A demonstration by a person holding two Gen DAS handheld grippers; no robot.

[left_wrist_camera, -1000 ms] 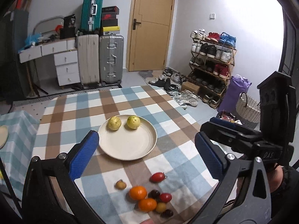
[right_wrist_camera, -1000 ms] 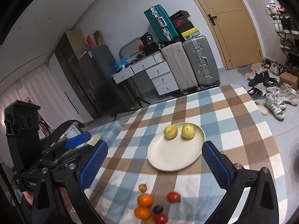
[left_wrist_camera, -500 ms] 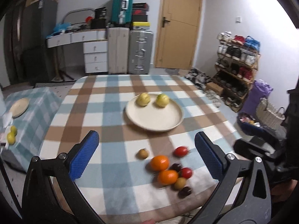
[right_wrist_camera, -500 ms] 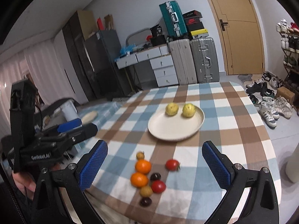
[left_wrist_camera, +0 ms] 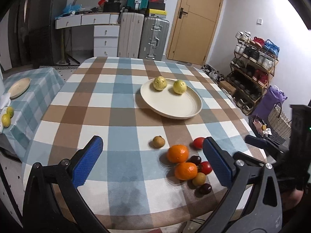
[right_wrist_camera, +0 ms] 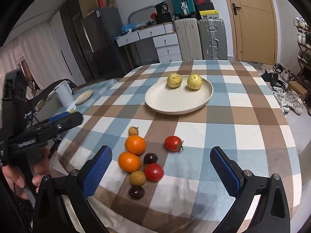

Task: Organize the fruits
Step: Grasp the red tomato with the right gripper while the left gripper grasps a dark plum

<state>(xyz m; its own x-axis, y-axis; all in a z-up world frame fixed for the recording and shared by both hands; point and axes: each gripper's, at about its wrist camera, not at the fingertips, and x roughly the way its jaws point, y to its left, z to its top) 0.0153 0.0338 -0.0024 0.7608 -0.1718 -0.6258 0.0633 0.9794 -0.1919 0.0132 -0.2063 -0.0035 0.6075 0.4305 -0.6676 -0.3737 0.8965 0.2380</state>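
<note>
Both grippers, left (left_wrist_camera: 153, 162) and right (right_wrist_camera: 161, 169), hang wide open, holding nothing. Oranges (right_wrist_camera: 135, 145), tomatoes (right_wrist_camera: 173, 143) and small fruits cluster at the table's (right_wrist_camera: 243, 116) near edge. Two guavas (right_wrist_camera: 174, 80) sit on the plate (right_wrist_camera: 175, 101).

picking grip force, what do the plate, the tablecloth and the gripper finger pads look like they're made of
Plate: looks like matte cream ceramic or a hard composite; smooth, no gloss, faint ridges inside the rim. Cannot tell which.
Tablecloth: soft woven or fleecy checked fabric; it drapes over the table edge and looks slightly fuzzy.
Right gripper pads: blue rubber-like covering with a fine knurled grid texture, on black, probably plastic, fingers.
</note>
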